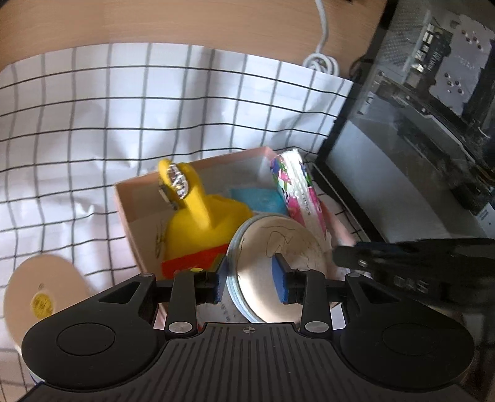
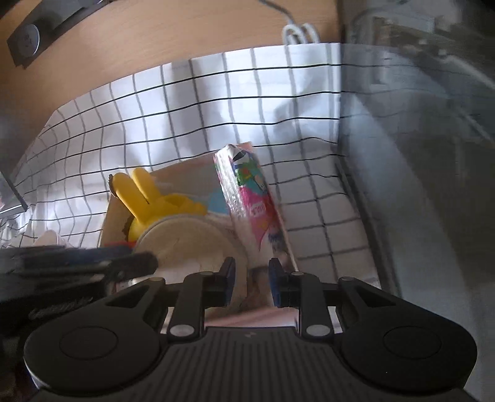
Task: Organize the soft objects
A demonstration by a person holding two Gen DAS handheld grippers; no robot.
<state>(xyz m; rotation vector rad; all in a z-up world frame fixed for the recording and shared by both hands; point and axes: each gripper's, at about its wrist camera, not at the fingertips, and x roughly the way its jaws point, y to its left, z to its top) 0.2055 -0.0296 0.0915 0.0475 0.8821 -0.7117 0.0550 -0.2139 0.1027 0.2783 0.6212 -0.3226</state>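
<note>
1. Gripping the round cream pad [image 1: 272, 247], the left hand-held gripper [image 1: 252, 280] is seen clamped across its edge, over the pink box [image 1: 130, 213].
2. The tissue pack [image 2: 256, 210] is leaned on the box's right wall; the right hand-held gripper [image 2: 250, 283] is narrowed at its lower end, contact cannot be told.
3. A yellow toy [image 1: 201, 222] is lodged inside the box on the checked surface [image 1: 77, 123].

Checked white cloth [image 1: 92, 108] over a wooden desk [image 1: 154, 21], coiled white cable [image 1: 320, 62], glass-sided computer case [image 1: 417, 123] alongside.
</note>
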